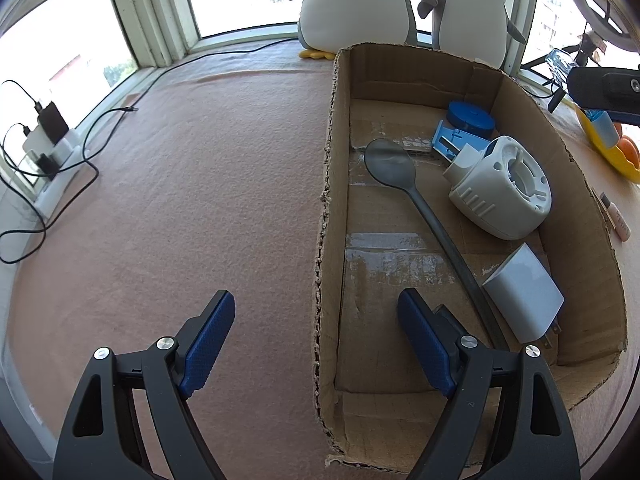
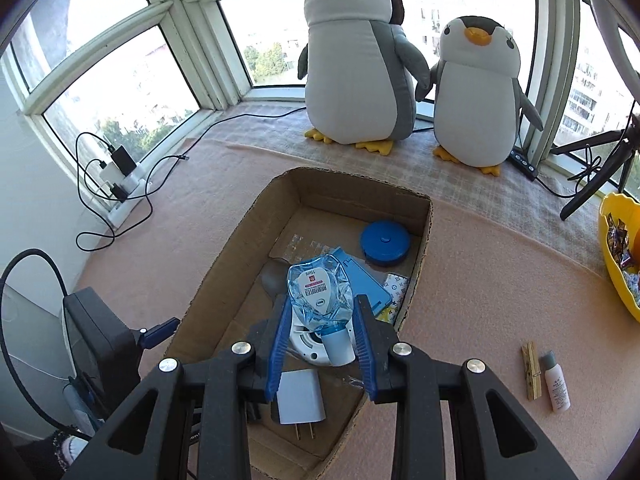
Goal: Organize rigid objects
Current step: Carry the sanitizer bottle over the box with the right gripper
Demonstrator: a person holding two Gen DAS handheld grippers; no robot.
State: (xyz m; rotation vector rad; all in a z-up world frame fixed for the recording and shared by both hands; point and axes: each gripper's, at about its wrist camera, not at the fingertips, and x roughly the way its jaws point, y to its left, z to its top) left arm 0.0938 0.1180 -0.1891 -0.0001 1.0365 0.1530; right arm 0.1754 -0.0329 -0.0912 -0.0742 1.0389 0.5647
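An open cardboard box (image 1: 332, 184) (image 2: 224, 268) lies on the pink cloth. It holds a grey spoon (image 1: 390, 166), a white round device (image 1: 502, 188), a white plug adapter (image 1: 524, 294) (image 2: 298, 398), a blue round case (image 1: 470, 118) (image 2: 385, 242) and a blue flat piece (image 1: 448, 140). My left gripper (image 1: 316, 340) is open and empty, straddling the box's left wall. My right gripper (image 2: 322, 332) is shut on a clear blue eye-drop bottle (image 2: 320, 294), held above the box.
Two plush penguins (image 2: 356, 60) stand at the window. A wooden clothespin (image 2: 532, 370) and a small white bottle (image 2: 554, 382) lie on the cloth right of the box. A yellow bowl (image 2: 618, 248) sits far right, chargers and cables (image 2: 116, 176) far left, a tripod (image 2: 596, 160) behind.
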